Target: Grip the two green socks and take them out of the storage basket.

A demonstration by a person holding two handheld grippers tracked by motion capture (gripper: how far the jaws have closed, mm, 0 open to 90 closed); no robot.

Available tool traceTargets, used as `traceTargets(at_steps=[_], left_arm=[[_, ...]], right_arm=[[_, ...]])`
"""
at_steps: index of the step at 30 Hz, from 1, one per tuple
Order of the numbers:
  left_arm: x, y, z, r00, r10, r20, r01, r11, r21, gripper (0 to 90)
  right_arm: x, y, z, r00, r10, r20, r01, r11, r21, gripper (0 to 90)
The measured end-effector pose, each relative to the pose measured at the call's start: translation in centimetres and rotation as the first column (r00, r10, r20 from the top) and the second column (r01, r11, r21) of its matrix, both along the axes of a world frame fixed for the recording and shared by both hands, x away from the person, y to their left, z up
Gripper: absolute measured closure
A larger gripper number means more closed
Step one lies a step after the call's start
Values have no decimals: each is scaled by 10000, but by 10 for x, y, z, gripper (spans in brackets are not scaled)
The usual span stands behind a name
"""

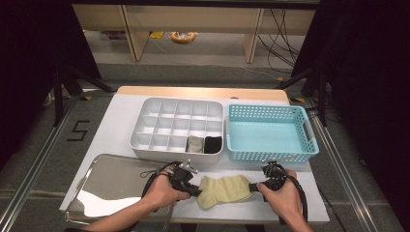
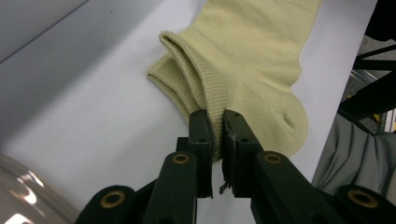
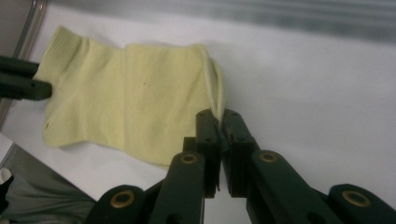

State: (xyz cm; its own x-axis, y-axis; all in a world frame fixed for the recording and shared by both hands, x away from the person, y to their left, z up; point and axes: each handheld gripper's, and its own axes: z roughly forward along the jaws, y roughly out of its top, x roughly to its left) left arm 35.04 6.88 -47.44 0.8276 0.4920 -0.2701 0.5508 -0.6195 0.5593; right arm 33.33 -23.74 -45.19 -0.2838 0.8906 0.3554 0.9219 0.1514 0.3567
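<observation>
In the high view, nearest the camera, we saw two forearms enter from the bottom edge. The left gripper (image 1: 196,190) clamped the cuff end of a pale yellow sock (image 1: 225,190); the right gripper (image 1: 255,186) clamped its toe end. The sock lay flat on the white table (image 1: 116,125) near the front edge, between both grippers. A steel tray (image 1: 111,181) sat to the left of the sock. Behind it stood a white divider box (image 1: 159,123) with a grey sock (image 1: 195,143) and a black sock (image 1: 212,144) in two front compartments. A blue basket (image 1: 270,133) stood just beside the box.

In the left gripper view, we noted the jaws pinched on the ribbed cuff, which was folded over on itself.

In the right gripper view, we noted the jaws pinched on the toe edge; the other gripper held the far cuff.
</observation>
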Motion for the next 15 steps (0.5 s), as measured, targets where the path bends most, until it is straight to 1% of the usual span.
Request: traceTargets(at_steps=[1, 2, 3, 4, 5, 6, 7, 8, 9, 10, 11, 12, 13, 14, 15], left_arm=[[2, 2, 1, 10000, -69, -35, 69, 9999, 113, 820], [3, 3, 1, 10000, 27, -46, -27, 10000, 28, 818], [4, 4, 1, 10000, -9, -55, 10, 10000, 74, 816], [4, 4, 0, 10000, -20, -90, 21, 10000, 32, 812], [4, 5, 0, 9999, 7, -106, -6, 10000, 67, 807], [3, 5, -1, 9997, 91, -209, -91, 10000, 9, 798], [4, 6, -1, 9999, 18, -149, -18, 10000, -5, 781], [3, 6, -1, 9994, 258, -216, -263, 9994, -227, 765], [3, 7, -1, 9991, 320, -294, -331, 9987, -389, 741], [3, 9, 1, 9989, 370, -271, -380, 9986, -366, 720], [3, 11, 2, 9984, 477, -314, -492, 9976, -489, 678], [3, 12, 3, 9968, 678, -432, -708, 9949, -724, 622], [4, 14, 5, 9959, 803, -413, -835, 9932, -815, 569], [4, 15, 6, 9943, 999, -377, -1028, 9909, -866, 546], [4, 16, 7, 9939, 1058, -318, -1082, 9904, -866, 529]], right_arm=[[-1, 1, -1, 10000, 40, 31, -40, 9999, -147, 869], [-3, 1, -1, 9997, 219, -109, -220, 9997, -121, 870], [-4, 3, -1, 9997, 253, -38, -253, 9996, -142, 870], [-9, 8, 2, 9979, -133, -632, 137, 9999, 59, 871], [-10, 7, 0, 9989, 241, -393, -242, 9997, -26, 870], [-11, 7, -1, 9988, 301, -389, -306, 9994, -130, 870], [-15, 10, 1, 9970, 34, -769, -38, 10000, -47, 870], [-16, 8, 0, 9972, 269, -704, -284, 9994, -200, 869], [-18, 9, 1, 9978, 280, -605, -292, 9994, -193, 864], [-18, 8, 1, 9972, 373, -647, -387, 9991, -193, 851], [-19, 8, 2, 9961, 257, -841, -276, 9994, -216, 831], [-19, 6, 2, 9968, 159, -780, -185, 9993, -327, 798], [-19, 5, 3, 9981, 169, -600, -187, 9994, -297, 769], [-18, 4, 6, 9984, 242, -504, -246, 9997, -68, 750], [-17, 2, 9, 9990, 115, -440, -109, 9998, 137, 728]])
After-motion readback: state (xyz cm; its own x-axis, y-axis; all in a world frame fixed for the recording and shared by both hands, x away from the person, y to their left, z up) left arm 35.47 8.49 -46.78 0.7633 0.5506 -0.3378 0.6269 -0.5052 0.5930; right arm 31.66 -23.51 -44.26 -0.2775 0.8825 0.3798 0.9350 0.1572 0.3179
